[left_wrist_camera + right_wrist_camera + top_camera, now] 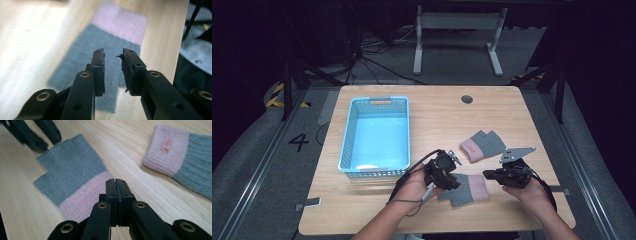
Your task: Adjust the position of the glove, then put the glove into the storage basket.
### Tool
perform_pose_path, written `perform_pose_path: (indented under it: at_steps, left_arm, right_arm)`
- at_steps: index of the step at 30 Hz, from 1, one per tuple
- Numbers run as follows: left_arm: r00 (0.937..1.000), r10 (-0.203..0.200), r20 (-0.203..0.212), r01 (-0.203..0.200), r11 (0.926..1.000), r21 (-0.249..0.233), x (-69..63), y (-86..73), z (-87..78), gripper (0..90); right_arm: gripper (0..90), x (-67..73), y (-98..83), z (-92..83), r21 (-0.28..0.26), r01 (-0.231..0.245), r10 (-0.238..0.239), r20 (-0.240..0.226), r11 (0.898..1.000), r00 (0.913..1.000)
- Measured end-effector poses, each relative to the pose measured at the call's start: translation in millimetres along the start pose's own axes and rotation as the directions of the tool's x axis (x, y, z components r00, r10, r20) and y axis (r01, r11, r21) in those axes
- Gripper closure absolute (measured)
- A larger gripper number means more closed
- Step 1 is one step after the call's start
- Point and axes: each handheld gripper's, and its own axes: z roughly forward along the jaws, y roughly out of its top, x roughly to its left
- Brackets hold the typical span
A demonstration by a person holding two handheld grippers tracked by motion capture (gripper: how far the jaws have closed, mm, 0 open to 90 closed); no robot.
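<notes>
A grey fingerless glove with a pink cuff [466, 189] lies flat on the wooden table [437, 120], near the front edge, between the person's two hands. The left gripper [113, 58] hangs just above the glove's grey finger end, its jaws slightly apart with nothing between them and the pads clear of the knit; the left gripper view, blurred at its edges, looks down through the gap onto grey wool with the pink cuff beyond. The right gripper [116, 182] sits at the cuff end, its jaws pressed together; in its own view the tips stand over the pink cuff edge, though whether they pinch any fabric cannot be told. The high view shows the right gripper [486, 174] held low just beside the cuff, a grey three-cornered plate on top, and the left gripper [453, 183] at the glove's other end, a cable trailing back along the forearm. A second glove of the same colours [482, 146], its pink cuff bearing a small orange label, lies a little farther back on the table. A light blue plastic basket [348, 135] stands at the table's left.
</notes>
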Motion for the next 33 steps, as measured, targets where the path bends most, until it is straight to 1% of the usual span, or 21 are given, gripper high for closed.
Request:
perform_pose_path:
  at_steps: [2, 4, 6, 8, 12, 14, 16, 18, 19, 22, 24, 26, 28, 30, 32, 33]
  left_arm:
    - [0.9995, -0.026, -0.016, 0.025, 0.9992, -0.03, 2.9, -1.2, -8.2, 69.8]
    - [0.9987, -0.039, -0.032, 0.037, 0.997, -0.069, 5.7, -2.6, -16.0, 69.4]
    - [0.9974, -0.053, -0.048, 0.049, 0.9944, -0.094, 8.9, -4.0, -23.9, 68.4]
    - [0.997, -0.061, -0.049, 0.056, 0.9939, -0.095, 11.8, -4.6, -27.4, 65.6]
    - [0.9956, -0.071, -0.061, 0.064, 0.9924, -0.105, 15.5, -6.7, -32.6, 63.5]
    - [0.9948, -0.081, -0.062, 0.073, 0.9909, -0.113, 18.3, -8.5, -36.5, 60.3]
    - [0.9938, -0.082, -0.075, 0.073, 0.9904, -0.117, 18.8, -9.9, -38.9, 59.1]
    - [0.9933, -0.086, -0.077, 0.076, 0.9898, -0.121, 19.1, -10.6, -40.1, 58.5]
    - [0.9924, -0.094, -0.08, 0.083, 0.9883, -0.128, 19.8, -12.3, -42.7, 58.0]
    - [0.99, -0.103, -0.096, 0.089, 0.986, -0.141, 22.1, -14.0, -46.5, 56.9]
    - [0.989, -0.111, -0.098, 0.095, 0.984, -0.15, 24.4, -15.6, -49.8, 56.0]
    - [0.9883, -0.113, -0.102, 0.097, 0.9836, -0.152, 25.7, -16.9, -52.1, 55.1]
    - [0.9871, -0.118, -0.109, 0.1, 0.9828, -0.155, 26.5, -17.6, -53.6, 54.5]
    - [0.9862, -0.123, -0.111, 0.104, 0.9812, -0.162, 27.4, -18.4, -55.1, 54.3]
    - [0.9858, -0.124, -0.114, 0.104, 0.9815, -0.16, 28.1, -18.9, -56.6, 54.4]
    - [0.9858, -0.123, -0.114, 0.104, 0.9812, -0.162, 28.4, -19.0, -57.0, 54.4]
  right_arm:
    - [89.7, -0.5, -0.3, -0.8, -0.007, -0.006, 0.006, 0.006, 1.0, 1.0]
    - [89.7, -1.3, -0.4, -2.1, -0.015, -0.011, 0.011, 0.017, 1.0, 0.9998]
    - [89.7, -2.1, -0.2, -3.8, -0.027, -0.019, 0.019, 0.02, 0.999, 0.9996]
    - [89.8, -3.1, 0.1, -4.9, -0.036, -0.022, 0.023, 0.02, 0.999, 0.9995]
    - [89.8, -4.8, 0.8, -5.2, -0.035, -0.024, 0.025, 0.021, 0.999, 0.9995]
    - [89.8, -7.7, 3.2, -7.1, -0.041, -0.031, 0.032, 0.026, 0.999, 0.9991]
    - [89.7, -9.6, 5.7, -8.5, -0.05, -0.037, 0.038, 0.03, 0.998, 0.9988]
    - [89.7, -11.4, 8.5, -8.7, -0.05, -0.041, 0.042, 0.027, 0.998, 0.9987]
    - [89.7, -13.2, 11.0, -7.5, -0.046, -0.042, 0.043, 0.03, 0.998, 0.9986]
    - [89.7, -16.8, 16.0, -4.4, -0.039, -0.042, 0.043, 0.034, 0.998, 0.9985]
    - [89.8, -21.0, 20.6, -2.4, -0.031, -0.043, 0.045, 0.04, 0.999, 0.9982]
    - [89.8, -26.5, 25.6, -1.0, -0.031, -0.051, 0.052, 0.049, 0.998, 0.9974]
    - [89.8, -32.8, 29.9, 0.0, -0.025, -0.052, 0.054, 0.066, 0.998, 0.9963]
    - [89.8, -40.8, 33.7, 1.0, -0.03, -0.073, 0.075, 0.079, 0.997, 0.9941]
    - [89.8, -47.6, 36.8, 2.7, -0.031, -0.097, 0.099, 0.087, 0.995, 0.9913]
    - [89.8, -50.4, 38.4, 4.0, -0.029, -0.102, 0.104, 0.09, 0.994, 0.9905]
